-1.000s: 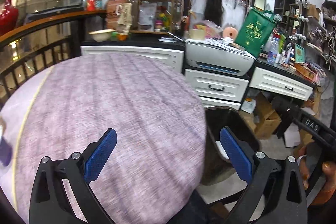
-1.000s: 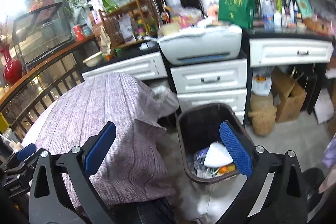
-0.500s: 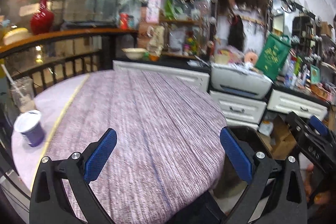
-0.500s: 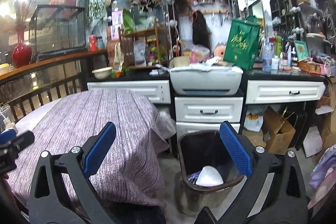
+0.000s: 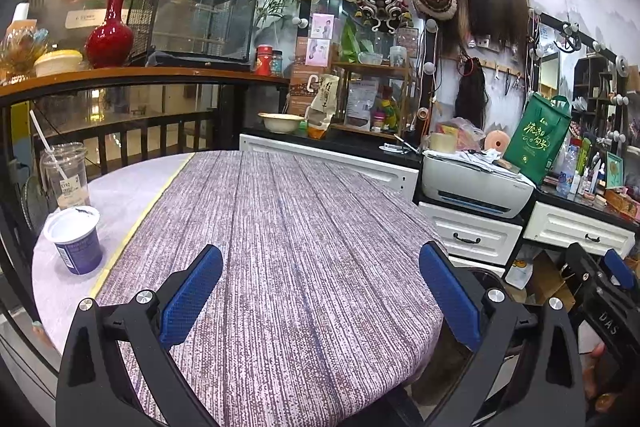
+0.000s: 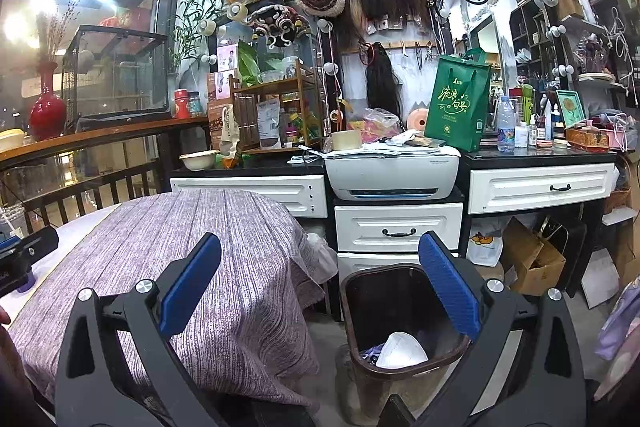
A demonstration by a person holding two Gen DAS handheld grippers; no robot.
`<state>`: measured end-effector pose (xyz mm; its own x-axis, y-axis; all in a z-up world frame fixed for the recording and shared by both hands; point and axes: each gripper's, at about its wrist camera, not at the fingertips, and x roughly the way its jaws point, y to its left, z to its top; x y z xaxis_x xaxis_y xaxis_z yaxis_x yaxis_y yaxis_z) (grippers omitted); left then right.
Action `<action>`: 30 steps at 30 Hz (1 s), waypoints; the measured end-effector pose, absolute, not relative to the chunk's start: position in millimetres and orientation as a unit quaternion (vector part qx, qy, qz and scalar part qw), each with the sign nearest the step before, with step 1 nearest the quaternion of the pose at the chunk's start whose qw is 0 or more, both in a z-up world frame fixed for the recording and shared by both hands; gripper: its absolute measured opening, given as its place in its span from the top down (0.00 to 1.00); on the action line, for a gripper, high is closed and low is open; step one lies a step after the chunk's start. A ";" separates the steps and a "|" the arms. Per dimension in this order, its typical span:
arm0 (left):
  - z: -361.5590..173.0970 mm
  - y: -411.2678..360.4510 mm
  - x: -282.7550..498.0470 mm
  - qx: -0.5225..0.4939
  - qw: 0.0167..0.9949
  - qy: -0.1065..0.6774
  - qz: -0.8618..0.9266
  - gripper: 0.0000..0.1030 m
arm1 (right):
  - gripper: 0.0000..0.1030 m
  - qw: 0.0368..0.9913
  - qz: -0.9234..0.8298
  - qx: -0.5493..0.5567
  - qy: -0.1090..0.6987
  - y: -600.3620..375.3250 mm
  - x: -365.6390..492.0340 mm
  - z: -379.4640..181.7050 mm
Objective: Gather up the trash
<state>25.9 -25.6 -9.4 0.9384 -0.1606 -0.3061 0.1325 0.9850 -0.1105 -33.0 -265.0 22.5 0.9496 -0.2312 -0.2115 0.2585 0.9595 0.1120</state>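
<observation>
In the left wrist view, a blue cup with a white foil lid (image 5: 75,239) stands at the table's left edge, beside a clear plastic cup with a straw (image 5: 65,174). My left gripper (image 5: 320,295) is open and empty, low over the purple cloth of the round table (image 5: 288,227), well right of both cups. In the right wrist view, a brown trash bin (image 6: 400,319) stands on the floor right of the table (image 6: 192,251), with white rubbish (image 6: 400,349) inside. My right gripper (image 6: 320,291) is open and empty, raised in front of the bin.
White drawers (image 6: 396,227) with a printer (image 6: 394,173) stand behind the bin, and a cluttered counter with a green bag (image 6: 456,107) runs along the wall. Cardboard boxes (image 6: 530,259) sit on the floor at right. A railing (image 5: 120,139) borders the table's far left.
Both grippers have lifted and levelled. The left view has swung left, bringing the two cups into sight. The right view has pulled back from looking down into the bin.
</observation>
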 end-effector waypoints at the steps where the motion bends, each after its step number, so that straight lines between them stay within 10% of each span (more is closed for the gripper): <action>1: -9.7 -25.0 25.4 -0.044 0.984 0.158 -0.074 0.05 | 0.06 0.985 -0.121 0.070 0.101 -264.6 -32.4 22.3; 30: -8.1 -17.5 26.1 -0.034 0.984 0.154 -0.080 0.05 | 0.06 0.985 -0.114 0.068 0.112 -258.1 -27.4 18.0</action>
